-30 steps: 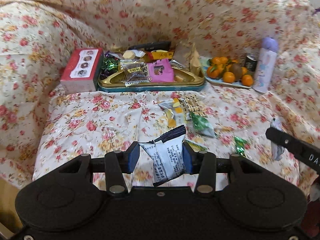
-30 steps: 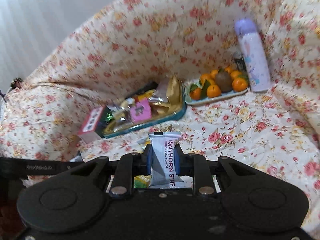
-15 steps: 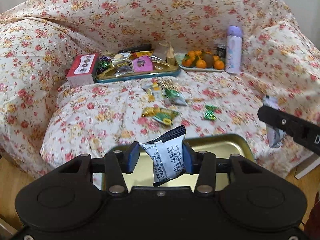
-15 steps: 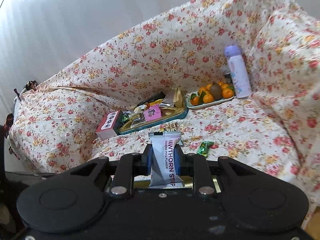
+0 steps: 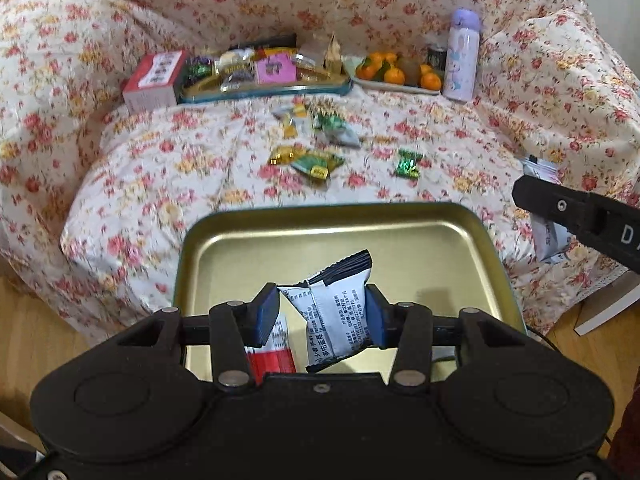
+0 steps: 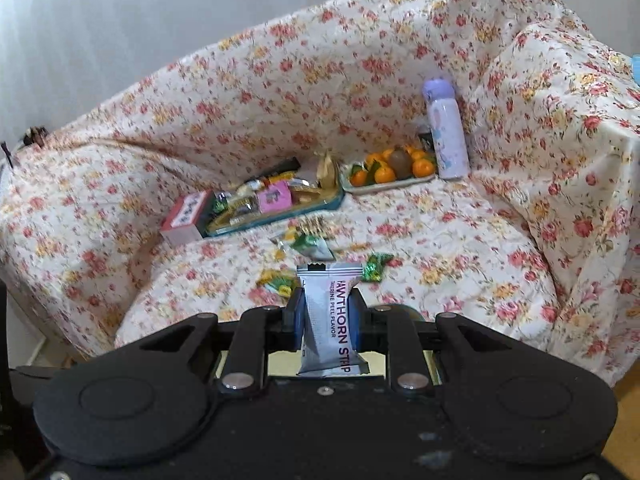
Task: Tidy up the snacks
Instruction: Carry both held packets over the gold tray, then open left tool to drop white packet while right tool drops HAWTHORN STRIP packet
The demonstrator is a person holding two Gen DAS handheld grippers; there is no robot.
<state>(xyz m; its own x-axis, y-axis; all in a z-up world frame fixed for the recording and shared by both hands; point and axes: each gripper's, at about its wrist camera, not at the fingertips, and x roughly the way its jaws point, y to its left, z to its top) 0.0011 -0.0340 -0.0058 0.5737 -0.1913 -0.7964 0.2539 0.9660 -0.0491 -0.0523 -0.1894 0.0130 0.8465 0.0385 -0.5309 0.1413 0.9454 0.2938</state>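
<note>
Floral-covered sofa (image 5: 140, 184) with wood floor at its foot: nearest, an open gold tray (image 5: 472, 240) directly beneath the left gripper (image 5: 322, 316), whose blue pads are clamped on a white-and-black snack packet (image 5: 334, 312) held upright, black crimped end pointing away, a red-and-white packet (image 5: 270, 354) already lying under it. To the right, the right gripper (image 6: 325, 320) is pinched tight on a hawthorn strip bar (image 6: 327, 320), long axis upright, gold showing just below, so either release is judged a straight drop. Farther off lie loose candies (image 5: 308, 160), then the filled snack tray (image 5: 264, 90), fruit plate (image 5: 396, 85) and lilac bottle (image 5: 461, 56).
</note>
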